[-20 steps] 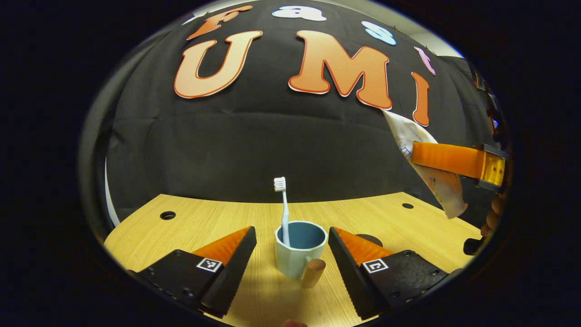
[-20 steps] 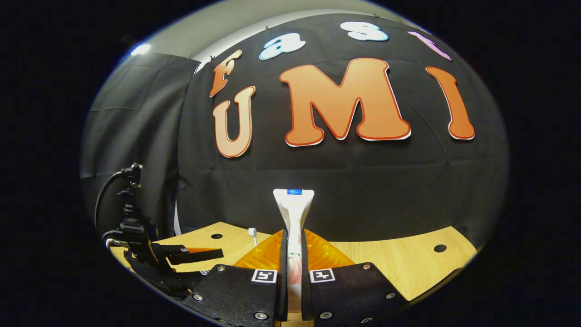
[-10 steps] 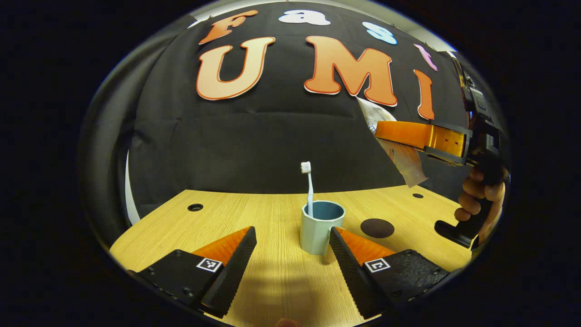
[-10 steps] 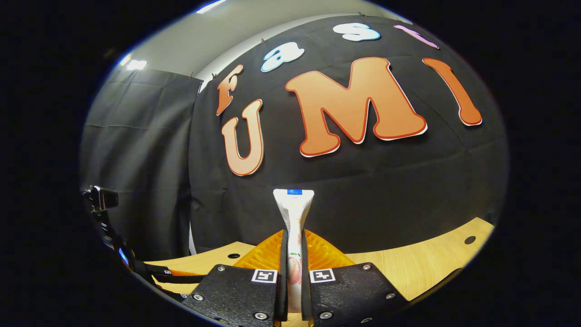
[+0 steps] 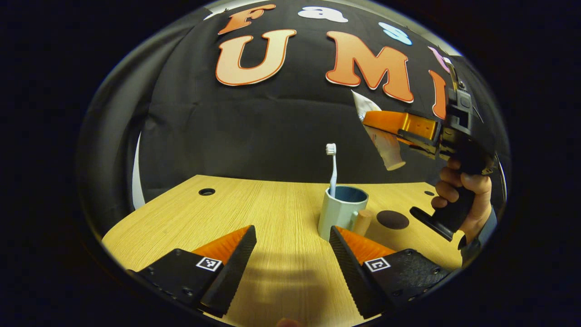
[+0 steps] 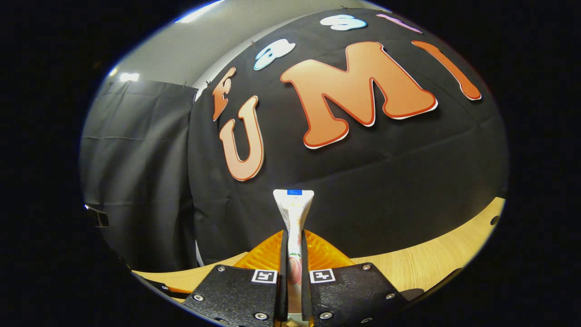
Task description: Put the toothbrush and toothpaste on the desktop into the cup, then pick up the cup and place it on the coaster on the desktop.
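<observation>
On the tabletop stand one cup holding one upright toothbrush, and one dark round coaster just beside it. Left hand-held gripper hovers, fingers apart. Right hand-held gripper, raised above, clamps one toothpaste tube, its lower end hidden between the fingers.

The left tongs sit low with fingers spread wide, nothing between them. The right tongs, raised up and to the right of the left tongs, are held by a hand and pinch a white toothpaste tube.
</observation>
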Demonstrator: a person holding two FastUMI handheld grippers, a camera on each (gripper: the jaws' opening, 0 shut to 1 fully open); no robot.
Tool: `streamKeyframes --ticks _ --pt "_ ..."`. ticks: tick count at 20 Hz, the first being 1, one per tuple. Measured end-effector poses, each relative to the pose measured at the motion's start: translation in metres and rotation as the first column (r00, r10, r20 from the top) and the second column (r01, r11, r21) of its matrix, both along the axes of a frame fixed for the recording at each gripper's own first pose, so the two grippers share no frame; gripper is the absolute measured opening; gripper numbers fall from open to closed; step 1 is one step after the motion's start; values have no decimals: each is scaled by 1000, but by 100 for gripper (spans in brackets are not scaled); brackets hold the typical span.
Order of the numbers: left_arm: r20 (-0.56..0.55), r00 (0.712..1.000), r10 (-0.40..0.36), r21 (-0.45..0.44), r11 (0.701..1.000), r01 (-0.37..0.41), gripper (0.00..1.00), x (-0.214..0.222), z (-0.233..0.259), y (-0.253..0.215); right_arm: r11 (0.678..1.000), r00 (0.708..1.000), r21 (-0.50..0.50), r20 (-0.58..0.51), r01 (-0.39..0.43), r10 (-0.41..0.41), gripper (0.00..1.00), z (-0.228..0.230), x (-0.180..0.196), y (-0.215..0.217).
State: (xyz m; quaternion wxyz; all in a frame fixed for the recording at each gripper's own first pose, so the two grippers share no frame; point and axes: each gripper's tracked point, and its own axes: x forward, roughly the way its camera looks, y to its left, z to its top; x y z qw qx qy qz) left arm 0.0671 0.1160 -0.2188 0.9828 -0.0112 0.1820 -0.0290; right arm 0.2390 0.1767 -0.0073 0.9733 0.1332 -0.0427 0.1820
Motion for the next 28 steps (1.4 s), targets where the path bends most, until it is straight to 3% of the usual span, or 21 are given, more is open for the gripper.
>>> streamKeyframes --ticks 3,4,7,24,25,28 --pt "-16 1000 5 -8 1000 -5 98 1 -6 0 1000 1000 8 1 -11 11 16 -6 14 11" --pt "-21 1000 8 -9 1000 -8 98 -1 -9 1 1000 1000 13 -6 -13 13 12 -10 17 13" --pt "-45 999 9 -8 1000 -10 98 0 -17 0 1000 999 16 -37 -4 5 12 -27 26 14" --pt "-94 995 17 -8 1000 -18 98 -2 -27 -4 999 988 -32 -153 8 -13 13 -90 41 19" --pt "-94 995 17 -8 1000 -18 94 -1 -26 -5 999 987 -40 -157 10 -17 14 -93 42 19" --pt "-99 995 13 -11 1000 -14 98 -3 -28 -5 998 985 -57 -172 3 -13 15 -97 39 22"
